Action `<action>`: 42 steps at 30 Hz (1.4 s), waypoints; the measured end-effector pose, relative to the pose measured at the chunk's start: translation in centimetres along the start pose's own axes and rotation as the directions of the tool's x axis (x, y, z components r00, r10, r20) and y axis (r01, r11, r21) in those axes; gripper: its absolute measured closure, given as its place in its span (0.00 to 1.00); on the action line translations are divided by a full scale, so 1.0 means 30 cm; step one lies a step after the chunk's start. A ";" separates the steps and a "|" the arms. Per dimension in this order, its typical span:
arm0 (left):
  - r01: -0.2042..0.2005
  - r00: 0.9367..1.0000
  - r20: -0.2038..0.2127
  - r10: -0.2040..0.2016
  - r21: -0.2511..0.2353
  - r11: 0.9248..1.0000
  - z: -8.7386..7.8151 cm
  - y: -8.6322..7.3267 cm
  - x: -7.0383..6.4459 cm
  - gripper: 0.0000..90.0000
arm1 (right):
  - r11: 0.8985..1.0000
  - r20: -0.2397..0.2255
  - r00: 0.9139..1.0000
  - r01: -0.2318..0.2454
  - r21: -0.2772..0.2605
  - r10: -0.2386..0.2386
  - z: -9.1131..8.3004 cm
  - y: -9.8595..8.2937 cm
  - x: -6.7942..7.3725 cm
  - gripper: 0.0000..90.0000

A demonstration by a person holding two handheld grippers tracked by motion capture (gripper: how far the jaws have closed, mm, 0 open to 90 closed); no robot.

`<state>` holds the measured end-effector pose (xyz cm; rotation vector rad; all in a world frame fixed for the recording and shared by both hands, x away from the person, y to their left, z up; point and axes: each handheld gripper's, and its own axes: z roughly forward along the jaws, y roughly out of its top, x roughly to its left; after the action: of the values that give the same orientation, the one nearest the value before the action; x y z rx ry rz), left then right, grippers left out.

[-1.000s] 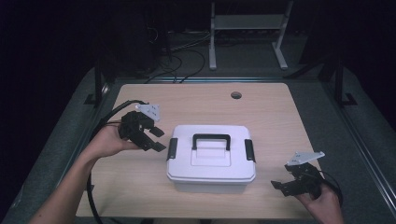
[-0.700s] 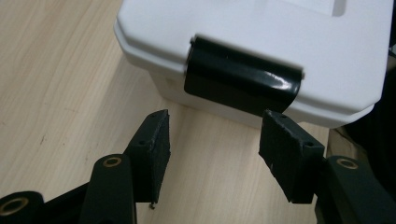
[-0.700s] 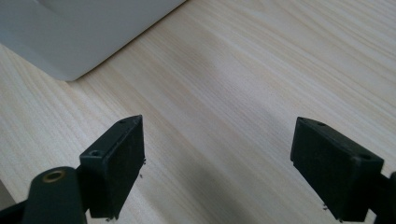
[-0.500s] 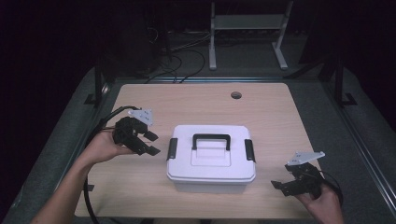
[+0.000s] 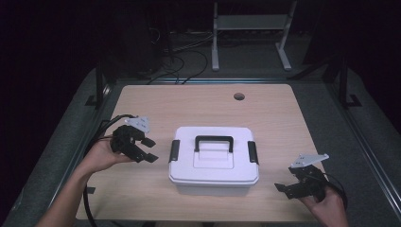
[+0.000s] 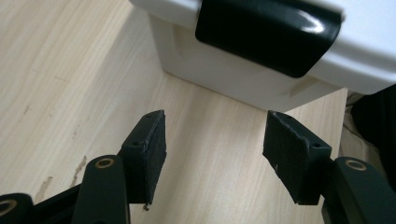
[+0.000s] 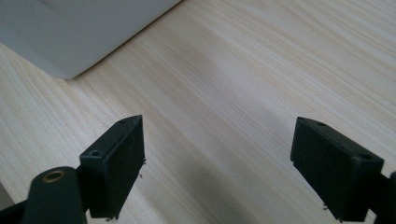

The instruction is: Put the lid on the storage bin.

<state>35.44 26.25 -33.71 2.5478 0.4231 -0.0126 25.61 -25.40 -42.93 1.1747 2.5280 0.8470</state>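
L tool point(image 5: 146, 150) agape beside white box's point(image 5: 213, 163) left latch point(image 5: 174, 151).

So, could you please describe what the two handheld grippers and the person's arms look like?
Both the left gripper and right gripper are black with two flat, rectangular padded jaws, a grey three-cornered plate on top and a trailing black cable. The forearms are bare, with no sleeves visible.

White plastic storage box point(image 5: 213, 161), lid shut, black carry handle point(image 5: 214, 142) lying flat on top, a black latch point(image 5: 174, 151) on each short side, apparently fastened. Upright, at lower centre of the high view.
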 end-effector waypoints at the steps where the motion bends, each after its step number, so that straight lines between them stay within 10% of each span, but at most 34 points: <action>1: -0.004 1.000 -0.002 0.004 0.009 1.000 0.004 -0.007 0.000 0.42 | 1.000 -0.002 1.000 -0.001 0.000 0.001 0.000 0.000 0.001 0.19; 42: 0.079 0.996 -0.035 -0.079 -0.025 0.997 0.038 -0.229 -0.002 0.30 | 1.000 0.000 1.000 -0.014 -0.002 0.014 -0.003 -0.008 0.001 0.19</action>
<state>33.40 31.13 -38.26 2.5101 0.5346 0.0083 25.39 -25.54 -43.01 1.1924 2.5208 0.8526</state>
